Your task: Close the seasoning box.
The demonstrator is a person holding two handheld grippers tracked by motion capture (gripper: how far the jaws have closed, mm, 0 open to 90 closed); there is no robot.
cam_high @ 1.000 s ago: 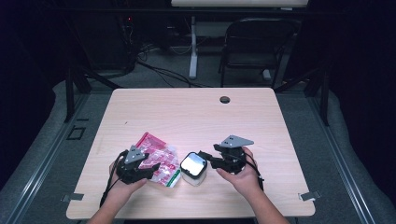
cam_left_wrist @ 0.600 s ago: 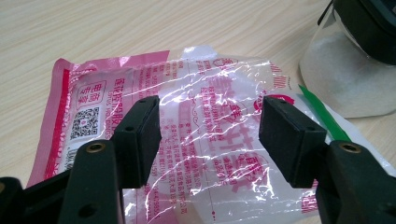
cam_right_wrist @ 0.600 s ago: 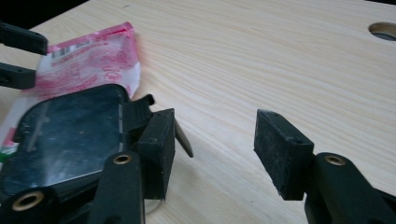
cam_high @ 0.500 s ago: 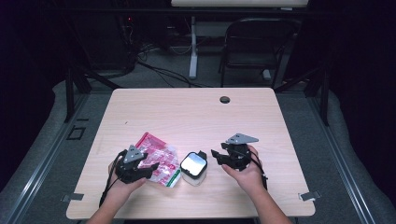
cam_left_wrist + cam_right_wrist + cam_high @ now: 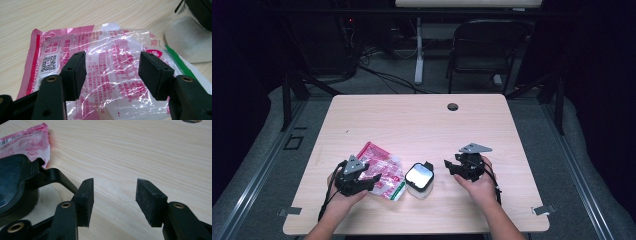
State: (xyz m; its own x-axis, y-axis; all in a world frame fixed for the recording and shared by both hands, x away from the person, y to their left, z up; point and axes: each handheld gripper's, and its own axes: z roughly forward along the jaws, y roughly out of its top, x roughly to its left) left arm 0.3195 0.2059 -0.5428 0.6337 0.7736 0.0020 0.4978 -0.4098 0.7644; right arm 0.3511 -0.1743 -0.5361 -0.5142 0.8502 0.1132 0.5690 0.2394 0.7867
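High view: lidded container [image 5: 419, 179] beside bag [image 5: 381, 169].

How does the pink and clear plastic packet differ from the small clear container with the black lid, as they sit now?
The pink and clear plastic packet lies flat and crinkled; the small clear container with the black lid stands upright and keeps a rigid shape. The packet carries printed text and a QR code; the container looks unprinted. The open left gripper hovers over the packet, while the open right gripper sits beside the container, over bare wood. Both rest on the light wooden table.
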